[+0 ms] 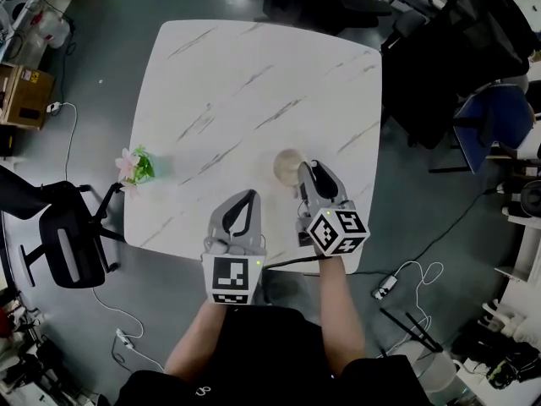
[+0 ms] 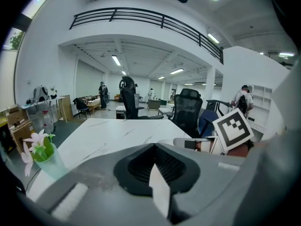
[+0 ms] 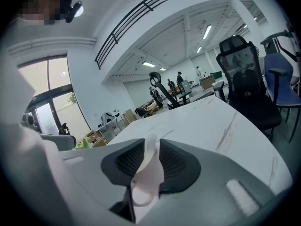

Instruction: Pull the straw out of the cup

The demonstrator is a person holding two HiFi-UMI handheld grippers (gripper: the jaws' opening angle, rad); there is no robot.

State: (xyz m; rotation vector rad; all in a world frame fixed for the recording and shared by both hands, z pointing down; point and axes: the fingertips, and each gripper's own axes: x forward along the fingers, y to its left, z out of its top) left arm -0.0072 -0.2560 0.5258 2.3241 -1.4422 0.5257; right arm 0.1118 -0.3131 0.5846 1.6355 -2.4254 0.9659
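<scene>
right gripper [image 3: 151, 144]: jaws a little apart, pads set against both sides of a pale, translucent tube that lies along the gap, open end toward the camera. we take it for the straw [image 3: 146, 175], and the grip looks closed on it.
left gripper [image 2: 154, 147]: jaws together, nothing between them. it hangs just beside the right one, short of the cup.
cup [image 1: 287, 166]: upright on the table [image 1: 254, 74], near the front edge, at the right gripper's tips. in the head view that gripper hides the straw.
handling, our judgement: the straw is light, thin-walled and smooth. a hard pinch would crush or kink it, and a slack one would let it slide. hold it near the cup's rim, squeeze moderately, pull along its own axis. the cup looks light and unrestrained, so it may lift or tip with the straw. the left gripper is free to steady it.
</scene>
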